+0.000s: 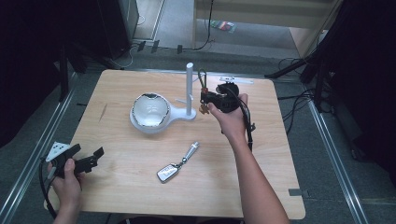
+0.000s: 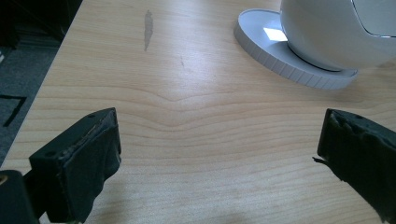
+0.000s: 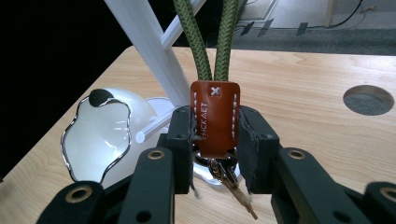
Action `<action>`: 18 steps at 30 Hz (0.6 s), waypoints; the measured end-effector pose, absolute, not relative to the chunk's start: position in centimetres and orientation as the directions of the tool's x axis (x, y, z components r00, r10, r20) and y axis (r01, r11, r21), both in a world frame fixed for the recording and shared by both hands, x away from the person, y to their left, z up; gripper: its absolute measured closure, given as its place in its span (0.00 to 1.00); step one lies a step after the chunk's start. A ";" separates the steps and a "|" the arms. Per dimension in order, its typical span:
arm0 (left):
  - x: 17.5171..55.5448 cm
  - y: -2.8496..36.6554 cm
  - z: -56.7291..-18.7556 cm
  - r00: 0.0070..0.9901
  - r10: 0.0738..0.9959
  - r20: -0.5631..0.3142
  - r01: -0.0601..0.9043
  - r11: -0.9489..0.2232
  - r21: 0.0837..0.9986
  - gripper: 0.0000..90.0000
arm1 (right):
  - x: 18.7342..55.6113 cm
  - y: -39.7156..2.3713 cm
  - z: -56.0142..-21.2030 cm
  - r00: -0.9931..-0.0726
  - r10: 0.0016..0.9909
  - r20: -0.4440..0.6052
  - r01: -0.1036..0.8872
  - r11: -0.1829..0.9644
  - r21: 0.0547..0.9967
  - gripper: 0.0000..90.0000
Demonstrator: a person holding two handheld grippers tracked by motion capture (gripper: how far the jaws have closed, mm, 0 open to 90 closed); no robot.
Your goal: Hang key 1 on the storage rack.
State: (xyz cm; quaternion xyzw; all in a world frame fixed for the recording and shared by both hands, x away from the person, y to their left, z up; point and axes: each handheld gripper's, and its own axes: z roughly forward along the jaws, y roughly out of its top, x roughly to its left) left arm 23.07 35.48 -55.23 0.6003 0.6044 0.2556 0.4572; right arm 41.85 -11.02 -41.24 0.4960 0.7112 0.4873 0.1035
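White egg-shaped bowl [image 1: 150, 111] w/ a wavy chrome-edged opening sits on a round ribbed base [image 2: 275, 56], left of centre on the wooden table [image 1: 140, 186]. Car key fob [image 1: 167, 173] w/ a silver metal tag [image 1: 190, 151] lies flat nearer the front edge, well apart from the bowl. Beyond the table: grey floor, black cables [image 1: 205, 44], a metal rail [image 1: 28, 168] along the left side.
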 end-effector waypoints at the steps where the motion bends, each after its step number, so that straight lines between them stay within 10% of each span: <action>1: 23.1 35.5 -55.2 0.140 0.959 -0.245 0.491 0.147 0.858 0.00 | 41.9 -11.0 -41.3 -0.490 0.805 0.334 0.607 0.040 0.794 0.77; 18: 23.0 35.4 -55.2 0.142 0.960 -0.241 0.491 0.143 0.860 0.00 | 41.6 -10.0 -42.1 -0.518 0.795 0.317 0.659 0.135 0.740 0.75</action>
